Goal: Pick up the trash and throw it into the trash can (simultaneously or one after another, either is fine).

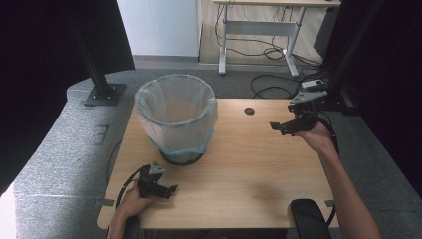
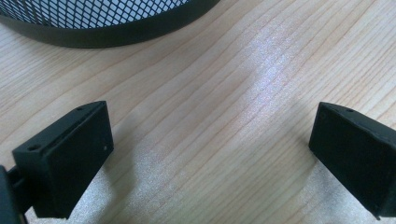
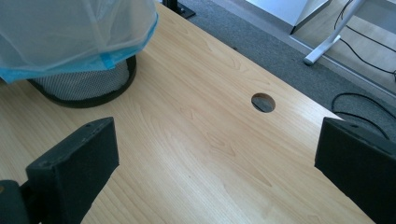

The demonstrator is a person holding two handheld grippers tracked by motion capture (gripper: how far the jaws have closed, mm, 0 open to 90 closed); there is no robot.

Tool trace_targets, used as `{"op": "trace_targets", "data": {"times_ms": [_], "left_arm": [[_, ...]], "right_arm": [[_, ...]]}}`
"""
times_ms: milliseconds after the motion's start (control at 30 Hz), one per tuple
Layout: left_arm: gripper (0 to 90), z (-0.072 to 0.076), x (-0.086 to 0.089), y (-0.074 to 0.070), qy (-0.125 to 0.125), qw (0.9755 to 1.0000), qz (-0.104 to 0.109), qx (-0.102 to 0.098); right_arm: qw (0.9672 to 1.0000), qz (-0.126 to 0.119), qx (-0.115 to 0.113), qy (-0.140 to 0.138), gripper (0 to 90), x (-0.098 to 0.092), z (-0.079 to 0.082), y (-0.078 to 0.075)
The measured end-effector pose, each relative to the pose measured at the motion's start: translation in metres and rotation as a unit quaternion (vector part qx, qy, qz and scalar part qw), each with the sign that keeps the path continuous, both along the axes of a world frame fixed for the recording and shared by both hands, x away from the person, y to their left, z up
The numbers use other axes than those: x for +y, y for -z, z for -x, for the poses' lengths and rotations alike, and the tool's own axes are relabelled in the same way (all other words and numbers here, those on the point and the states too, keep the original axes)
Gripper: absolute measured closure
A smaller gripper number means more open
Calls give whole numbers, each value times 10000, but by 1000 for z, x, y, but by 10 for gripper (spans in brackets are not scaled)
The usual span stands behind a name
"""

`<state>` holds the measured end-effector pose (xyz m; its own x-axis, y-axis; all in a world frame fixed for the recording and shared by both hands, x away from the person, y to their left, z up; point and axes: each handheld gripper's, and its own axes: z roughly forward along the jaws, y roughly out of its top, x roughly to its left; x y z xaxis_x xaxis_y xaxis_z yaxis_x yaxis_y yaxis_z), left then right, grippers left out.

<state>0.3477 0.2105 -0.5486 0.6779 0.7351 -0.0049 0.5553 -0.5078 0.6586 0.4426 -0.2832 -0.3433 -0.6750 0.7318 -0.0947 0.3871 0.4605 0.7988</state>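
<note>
A black mesh waste bin (image 1: 176, 119) lined with a translucent white bag with a blue hem stands on the wooden table (image 1: 249, 164), left of centre. My left gripper (image 1: 168, 191) rests low on the table just in front of the bin. In its own view the jaws of the left gripper (image 2: 210, 126) stand wide apart over bare wood, with the bin's base (image 2: 93, 18) just ahead. My right gripper (image 1: 279, 128) hovers over the table's right side, pointing left. Bare table lies between the jaws of the right gripper (image 3: 217, 140), which is open, and the bin (image 3: 84, 86) stands far left.
A round cable hole (image 1: 249, 111) (image 3: 263, 102) lies in the table near its far edge. A black armrest (image 1: 308, 219) sits at the near right edge. Beyond the table are grey carpet, black posts (image 1: 102, 84), floor cables and another desk (image 1: 263, 30).
</note>
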Motion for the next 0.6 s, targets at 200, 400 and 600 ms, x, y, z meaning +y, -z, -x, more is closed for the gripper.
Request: {"op": "trace_targets", "data": {"times_ms": [200,400,600], "left_arm": [[0,0,0,0,-12,10000,5,-4],[0,0,0,0,-16,10000,7,-7],[0,0,0,0,-24,10000,11,-7]], "right_arm": [[10000,-42,10,-47,0,-1,6,15],[9999,-16,91,-129,0,2,10,34],[9997,87,157,-176,0,6,14,53]]}}
